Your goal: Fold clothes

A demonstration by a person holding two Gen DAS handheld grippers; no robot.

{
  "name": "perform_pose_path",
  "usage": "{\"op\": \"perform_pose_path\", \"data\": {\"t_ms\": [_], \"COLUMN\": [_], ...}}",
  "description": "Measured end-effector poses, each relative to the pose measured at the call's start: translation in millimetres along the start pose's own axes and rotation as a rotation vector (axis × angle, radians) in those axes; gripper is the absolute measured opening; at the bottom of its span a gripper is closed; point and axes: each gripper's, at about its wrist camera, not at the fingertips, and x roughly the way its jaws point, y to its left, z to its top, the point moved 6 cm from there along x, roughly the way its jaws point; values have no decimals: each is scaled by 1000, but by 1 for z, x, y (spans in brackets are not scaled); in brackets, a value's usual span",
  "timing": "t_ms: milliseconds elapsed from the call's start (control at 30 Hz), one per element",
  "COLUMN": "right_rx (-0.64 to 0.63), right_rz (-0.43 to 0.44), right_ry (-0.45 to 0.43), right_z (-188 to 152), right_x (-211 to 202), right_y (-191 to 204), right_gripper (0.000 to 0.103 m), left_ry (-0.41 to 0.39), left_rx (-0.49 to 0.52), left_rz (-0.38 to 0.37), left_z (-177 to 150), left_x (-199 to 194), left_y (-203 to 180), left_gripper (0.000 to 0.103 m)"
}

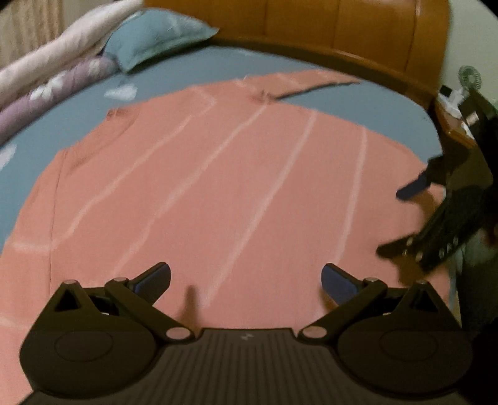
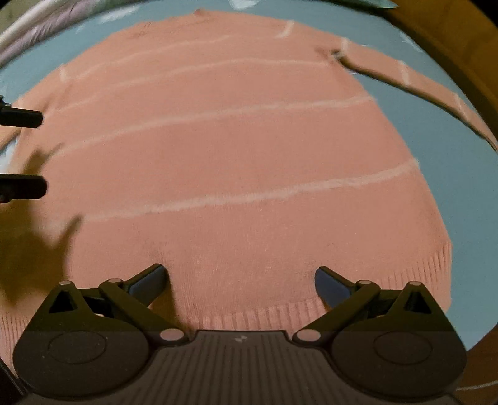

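Both tongs, left (image 1: 246, 280) and right (image 2: 239, 282), hang spread wide and empty above the pink sweater (image 1: 218, 187), which we see lying flat on a blue sheet (image 1: 358, 102). Around it we see a wooden headboard (image 1: 342, 28), teal pillow (image 1: 155, 34) and folded quilts (image 1: 46, 71); we read no writing.

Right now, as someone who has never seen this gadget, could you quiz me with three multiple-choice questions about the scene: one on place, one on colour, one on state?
1. Where does the sweater lie?
A. on the bed sheet
B. on a chair
C. on the floor

2. What colour are the sweater's stripes?
A. black
B. pale pink
C. green

3. How do the left gripper and right gripper stand?
A. both open, empty
B. both clamped on cloth
C. one holds a pillow

Answers: 1 A, blue sheet surrounds it; 2 B, light lines cross the salmon knit; 3 A, fingers spread with nothing between.
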Motion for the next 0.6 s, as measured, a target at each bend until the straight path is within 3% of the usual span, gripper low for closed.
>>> {"op": "perform_pose_path", "data": {"t_ms": [167,367,467,600], "right_rx": [16,49,60,68], "right_rz": [-4,-29,-33,-36], "right_ry": [-49,-111,-131,-150], "right_z": [-7,-19,-23,-25], "right_x": [-2,-12,-14,-15], "right_y": [-2,1,0,-1], "right_gripper": [103,103,103,103], "left_ry": [-41,-79,-47,-4], "left_rx": [14,2,-27,-34], "left_rz": [-74,-176,-216,-213], "left_z": [46,116,137,145], "left_x": [25,85,124,167], "left_y": [2,9,11,3], "left_gripper": [102,102,102,102]}}
